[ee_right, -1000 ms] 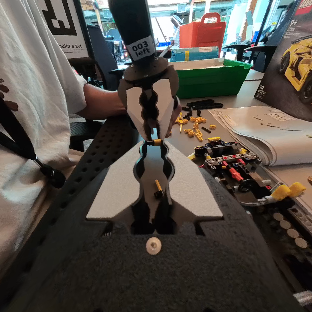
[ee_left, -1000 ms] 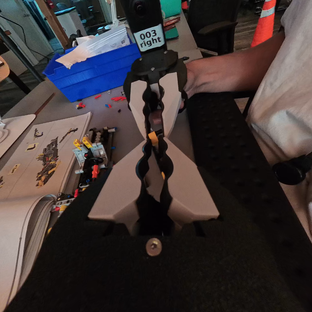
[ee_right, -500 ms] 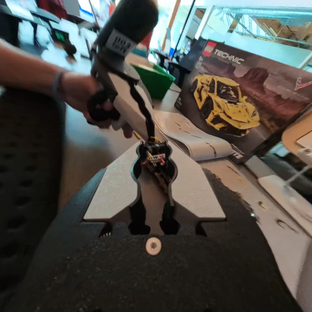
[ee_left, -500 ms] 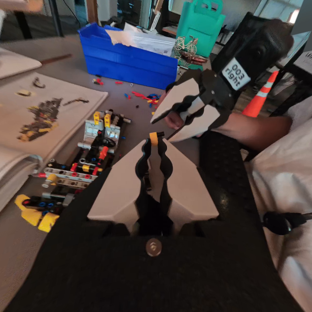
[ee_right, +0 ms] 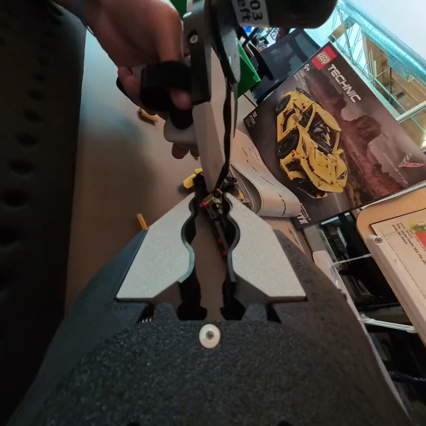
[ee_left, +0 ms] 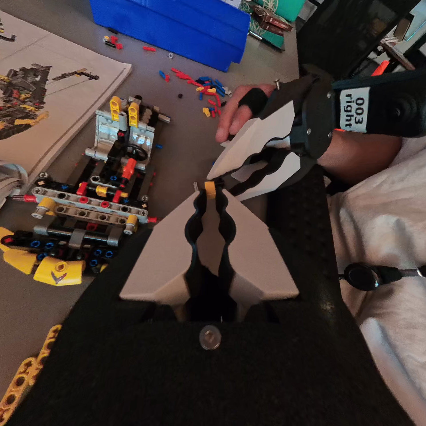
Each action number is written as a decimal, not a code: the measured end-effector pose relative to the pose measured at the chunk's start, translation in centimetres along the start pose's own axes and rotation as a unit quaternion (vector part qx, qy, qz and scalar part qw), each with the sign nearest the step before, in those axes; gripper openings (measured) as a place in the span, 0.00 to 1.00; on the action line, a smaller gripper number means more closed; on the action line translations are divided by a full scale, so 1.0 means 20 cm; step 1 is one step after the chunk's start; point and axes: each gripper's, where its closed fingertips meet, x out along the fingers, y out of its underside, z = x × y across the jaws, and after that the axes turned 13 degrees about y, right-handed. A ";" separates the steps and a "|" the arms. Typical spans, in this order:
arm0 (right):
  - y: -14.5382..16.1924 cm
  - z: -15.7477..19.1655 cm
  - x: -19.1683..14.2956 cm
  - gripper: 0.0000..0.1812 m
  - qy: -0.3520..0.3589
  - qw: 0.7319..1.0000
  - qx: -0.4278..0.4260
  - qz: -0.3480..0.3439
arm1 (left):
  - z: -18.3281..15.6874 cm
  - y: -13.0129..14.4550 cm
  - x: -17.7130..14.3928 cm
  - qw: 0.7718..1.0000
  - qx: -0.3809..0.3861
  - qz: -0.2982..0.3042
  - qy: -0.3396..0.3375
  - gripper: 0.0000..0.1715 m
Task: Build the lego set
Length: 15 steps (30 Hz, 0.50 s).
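I am holding a small yellow piece [ee_left: 210,189] pinched at the very tips of my left hand-held gripper [ee_left: 210,192], so that one is clenched on the piece, up off the counter [ee_left: 184,143]. My right hand-held gripper [ee_left: 221,178] is coming in from the right with its tips just beside the yellow piece; in its own view its fingers [ee_right: 161,249] are sitting slightly parted with nothing between them, so it is released. In that same view the left hand-held gripper [ee_right: 217,192] is pointing down with the piece [ee_right: 209,197] at its tip (partly blurred there, so I cannot tell if the two tools are touching).

The half-built car chassis [ee_left: 92,196] is lying on the counter to the left of my left tool, black and grey with red pins and yellow body panels at its near end. An open instruction booklet [ee_left: 57,76] is lying beyond it, a blue bin [ee_left: 166,30] is standing farther back, and loose red, blue and yellow pins [ee_left: 207,90] are scattered in front of the bin. The set's box [ee_right: 334,129], showing a yellow car, is standing at the right of the right wrist view.
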 end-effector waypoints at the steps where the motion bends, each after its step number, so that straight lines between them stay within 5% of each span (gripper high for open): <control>1: 0.00 0.01 0.01 0.10 0.000 1.000 -0.008 0.002 | 0.00 0.02 0.00 1.000 -0.001 0.009 0.001 0.03; 15: -0.03 -0.02 0.02 0.06 0.008 1.000 0.029 -0.002 | -0.04 -0.03 -0.01 0.999 -0.009 -0.027 0.036 0.03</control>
